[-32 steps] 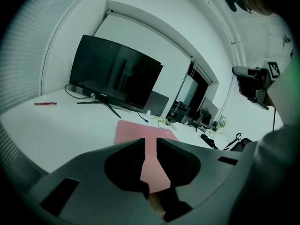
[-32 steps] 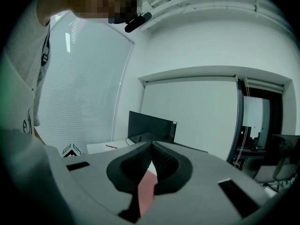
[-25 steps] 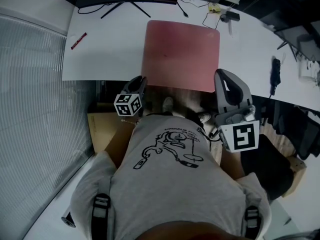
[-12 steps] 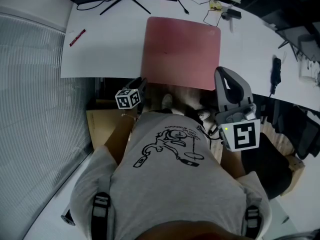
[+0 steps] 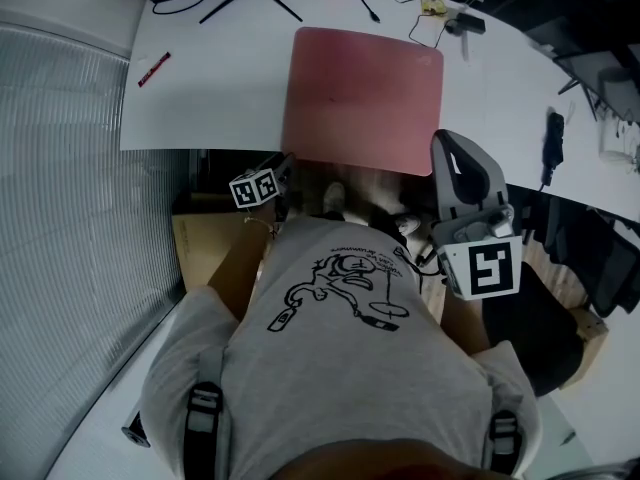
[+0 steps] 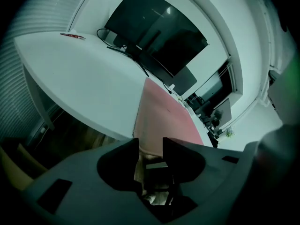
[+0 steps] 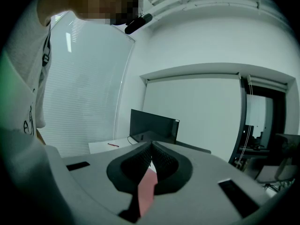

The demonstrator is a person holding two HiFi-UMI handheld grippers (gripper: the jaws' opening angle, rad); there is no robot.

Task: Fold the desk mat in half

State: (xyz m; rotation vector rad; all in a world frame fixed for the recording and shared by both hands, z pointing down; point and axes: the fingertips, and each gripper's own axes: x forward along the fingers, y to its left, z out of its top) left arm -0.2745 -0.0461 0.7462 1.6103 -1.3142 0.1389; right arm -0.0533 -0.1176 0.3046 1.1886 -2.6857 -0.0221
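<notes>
The pink desk mat [image 5: 362, 98] lies flat and unfolded on the white counter [image 5: 220, 98]. It sits at the middle of the counter's near edge, and its near edge hangs a little past that edge. Its far edge stops short of the monitor [image 6: 154, 32], which stands along the back edge.

The left hand-held gripper [image 5: 285, 165] sits just below the mat's near left corner, pointing down and forward. Its jaws have just been opening and now stand wide apart. In the left gripper view [image 6: 150, 142] the mat's overhanging edge [image 6: 161, 121] shows just past the tips, and neither pad presses on it.

The right hand-held gripper [image 5: 442, 153] is at the mat's near right corner and is held almost level. In the right gripper view [image 7: 151, 148] its ribbed tips meet, and a strip of the pink mat [image 7: 146, 189] runs between the jaws, so it looks clamped on that corner.

A red pen [image 5: 154, 69] lies near the counter's left edge, well apart from the mat. The person's grey shirt [image 5: 340, 368] fills the foreground.
</notes>
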